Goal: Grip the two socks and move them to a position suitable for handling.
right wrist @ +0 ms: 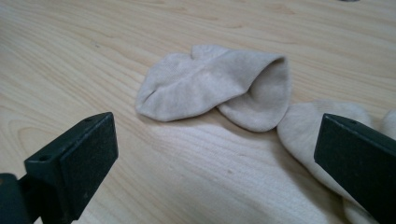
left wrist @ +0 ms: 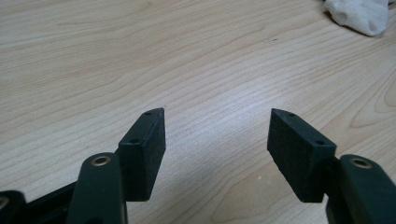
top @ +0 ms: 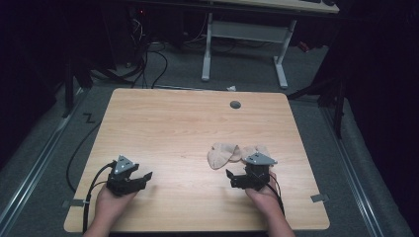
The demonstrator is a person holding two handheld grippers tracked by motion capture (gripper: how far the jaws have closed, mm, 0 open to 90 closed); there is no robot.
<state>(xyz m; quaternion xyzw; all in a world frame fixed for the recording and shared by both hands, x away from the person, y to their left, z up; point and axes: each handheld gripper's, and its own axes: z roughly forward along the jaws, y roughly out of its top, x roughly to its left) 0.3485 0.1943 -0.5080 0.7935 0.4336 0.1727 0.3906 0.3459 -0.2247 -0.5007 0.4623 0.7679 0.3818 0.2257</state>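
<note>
**Both grippers open, socks untouched on bench**

High view: wooden bench (top: 168,128) seen whole, light grain, rounded corners, a grey round cap (top: 235,104) near the far edge. Left gripper (top: 142,177) is held at the near left, right gripper (top: 230,176) at the near right, each in a hand with a black cable trailing back. A grey three-cornered plate is seen on top of each. Two beige socks (top: 232,153) lie just beyond the right gripper, well apart from the left one. Grey carpet floor and a white desk frame (top: 244,47) are seen behind the bench.

Right gripper view: detail the high view lacks. The nearer sock (right wrist: 215,86) is soft fine-knit fabric, folded, its rounded opening turned to the right, lying flat on the bench. The second sock (right wrist: 308,128) touches it at the right and is partly hidden by the right finger. Fingers (right wrist: 74,161) are blocky, matte black, standing wide apart with nothing between them but bench and sock edge farther off; no contact is seen.

Left gripper view: fingers (left wrist: 144,149) are apart, only bare wood grain between them. A bit of sock fabric (left wrist: 359,14) is seen at the top right corner, far off.
</note>
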